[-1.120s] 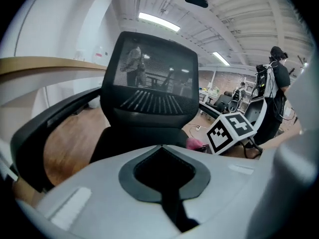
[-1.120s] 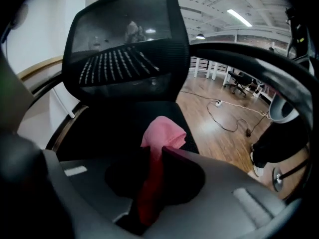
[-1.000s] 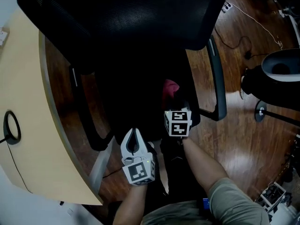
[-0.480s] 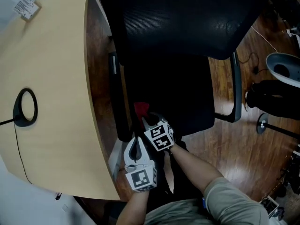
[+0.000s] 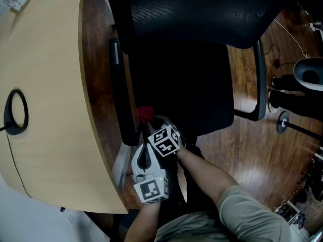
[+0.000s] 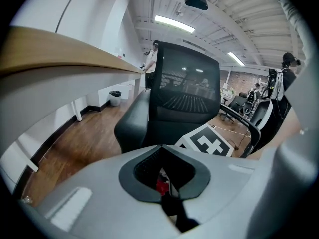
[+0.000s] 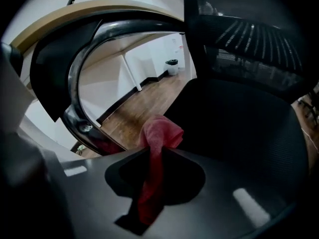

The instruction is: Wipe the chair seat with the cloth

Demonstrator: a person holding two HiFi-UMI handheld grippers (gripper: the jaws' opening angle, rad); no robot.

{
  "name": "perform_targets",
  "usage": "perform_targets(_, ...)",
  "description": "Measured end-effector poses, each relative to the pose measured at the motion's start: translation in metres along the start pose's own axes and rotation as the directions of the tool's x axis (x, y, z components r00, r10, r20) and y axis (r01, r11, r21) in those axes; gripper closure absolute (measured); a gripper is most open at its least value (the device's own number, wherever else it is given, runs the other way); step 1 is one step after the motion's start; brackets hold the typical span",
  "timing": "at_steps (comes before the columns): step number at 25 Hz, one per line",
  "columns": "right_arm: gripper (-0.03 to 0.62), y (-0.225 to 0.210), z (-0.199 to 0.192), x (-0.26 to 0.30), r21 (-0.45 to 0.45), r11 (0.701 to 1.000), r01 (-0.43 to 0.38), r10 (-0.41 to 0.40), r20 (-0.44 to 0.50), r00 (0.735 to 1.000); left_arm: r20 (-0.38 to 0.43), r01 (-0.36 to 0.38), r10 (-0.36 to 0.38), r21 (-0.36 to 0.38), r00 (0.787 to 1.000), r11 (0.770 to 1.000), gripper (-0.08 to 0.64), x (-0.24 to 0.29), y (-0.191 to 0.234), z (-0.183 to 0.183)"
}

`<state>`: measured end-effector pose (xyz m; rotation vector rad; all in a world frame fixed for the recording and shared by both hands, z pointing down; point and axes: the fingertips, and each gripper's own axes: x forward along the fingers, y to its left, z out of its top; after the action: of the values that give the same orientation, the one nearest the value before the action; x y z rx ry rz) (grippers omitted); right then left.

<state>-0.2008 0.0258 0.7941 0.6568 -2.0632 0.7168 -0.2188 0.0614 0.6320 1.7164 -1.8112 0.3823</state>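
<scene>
Far left, the pale desk (image 5: pixel 50 84) curves round beside the chair, and the chair's left armrest (image 5: pixel 118 89) sits just beside its edge. Next along, the red cloth (image 5: pixel 145 112) is over the front-left corner of the chair seat (image 5: pixel 192 89), near that armrest; whether it touches the seat can't be told. It's pinched in the right gripper (image 7: pixel 155 151), whose jaws are clamped on a fold, w/ a bunched end poking out past the tips & a tail trailing back btwn the fingers. Just behind, nearer the person, the left gripper (image 6: pixel 159 147) hangs off the seat's front edge w/ jaws closed tip to tip & nothing in them. The cloth looks light, soft & floppy, so it'll prob crumple rather than slide flat. A hold near the bunched middle, as now, w/ the loose end pressed onto the seat, seems best. The rest of the seat, out to the right armrest (image 5: pixel 260 79), is bare & dark, and no dirt can be made out. Containers: only a small bin (image 6: pixel 115 97) by the far wall, contents too small to tell
</scene>
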Motion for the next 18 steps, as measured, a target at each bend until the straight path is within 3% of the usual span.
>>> perform_targets(5,0.534,-0.040,-0.012,-0.022,0.063,0.996,0.068,-0.068,0.007,0.998,-0.031,0.056,-0.055,0.056,0.998,0.997,0.555,0.010,-0.032,-0.009)
perform_targets(9,0.534,-0.098,-0.029,-0.054,0.151,0.976,0.154,-0.158,0.012,0.987,-0.037,0.091,-0.088,0.079,0.995,0.993,0.555,0.017,-0.073,-0.005)
perform_targets(14,0.534,-0.190,-0.063,-0.103,0.288,0.911,0.296,-0.309,0.000,0.951,-0.048,0.151,-0.146,0.124,0.988,0.981,0.555,0.030,-0.131,-0.008)
perform_targets(18,0.534,-0.259,-0.102,-0.147,0.364,0.830,0.424,-0.437,-0.048,0.898,-0.033,0.177,-0.174,0.144,0.984,0.974,0.555,0.039,-0.178,-0.009)
